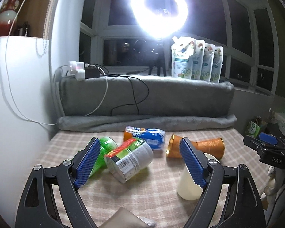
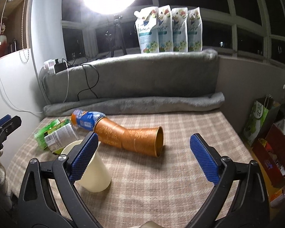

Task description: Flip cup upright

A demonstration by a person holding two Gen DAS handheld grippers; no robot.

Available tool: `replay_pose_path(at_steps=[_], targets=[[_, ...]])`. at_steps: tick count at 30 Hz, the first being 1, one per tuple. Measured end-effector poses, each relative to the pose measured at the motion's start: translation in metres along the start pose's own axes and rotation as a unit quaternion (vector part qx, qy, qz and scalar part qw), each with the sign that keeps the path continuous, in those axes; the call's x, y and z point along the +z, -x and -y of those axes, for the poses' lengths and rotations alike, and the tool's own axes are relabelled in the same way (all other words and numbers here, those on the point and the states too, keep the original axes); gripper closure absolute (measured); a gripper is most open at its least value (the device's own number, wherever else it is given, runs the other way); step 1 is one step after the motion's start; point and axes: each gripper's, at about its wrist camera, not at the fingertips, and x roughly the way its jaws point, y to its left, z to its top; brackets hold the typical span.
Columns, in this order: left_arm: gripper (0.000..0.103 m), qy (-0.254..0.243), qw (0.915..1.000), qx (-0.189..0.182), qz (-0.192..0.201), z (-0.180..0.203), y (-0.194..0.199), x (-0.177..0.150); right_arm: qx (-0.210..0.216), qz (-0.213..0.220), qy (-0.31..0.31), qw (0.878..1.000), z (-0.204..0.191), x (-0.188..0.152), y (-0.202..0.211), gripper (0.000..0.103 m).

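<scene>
Honestly, both grippers, left (image 1: 140,163) and right (image 2: 143,159), are hanging released; the cream cup (image 2: 94,172), seemingly inverted, risks skidding into the orange cups (image 2: 131,137).

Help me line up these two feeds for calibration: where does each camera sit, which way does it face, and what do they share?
Left wrist: on the left gripper, facing the ring light across the plaid cloth; its open blue fingers frame a tipped can, and the right gripper shows at the right edge.
Right wrist: on the right gripper, facing the same way from further right; open fingers, with the left gripper at the left edge.
Shared: cream cup, lying orange cups, pouches.
</scene>
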Motion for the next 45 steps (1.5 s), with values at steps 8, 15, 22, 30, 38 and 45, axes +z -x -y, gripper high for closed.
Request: replay_pose_path(at_steps=[8,15,22,30,38,45], targets=[[0.016,0.004,1.0000,-0.001,-0.003,-0.002,-0.003,0.002,-0.037,0.038,0.015,0.998,-0.008,0.008,0.003,0.004],[0.016,0.015,0.9999,-0.004,-0.008,-0.005,-0.004,0.002,-0.040,0.047,0.017,0.998,-0.010,0.013,0.003,0.000],[0.016,0.013,0.9999,-0.001,-0.009,-0.003,-0.005,0.002,-0.040,0.048,0.018,0.998,-0.010,0.012,0.003,0.000],[0.016,0.015,0.9998,-0.003,-0.009,-0.004,-0.005,0.002,-0.041,0.048,0.017,0.998,-0.010,0.012,0.003,0.000],[0.016,0.014,0.9998,-0.004,-0.010,-0.004,-0.004,0.002,-0.039,0.047,0.018,0.998,-0.011,0.012,0.003,0.000],[0.016,0.016,0.9998,-0.005,-0.011,-0.004,-0.005,0.002,-0.038,0.045,0.017,0.998,-0.012,0.013,0.002,0.000]])
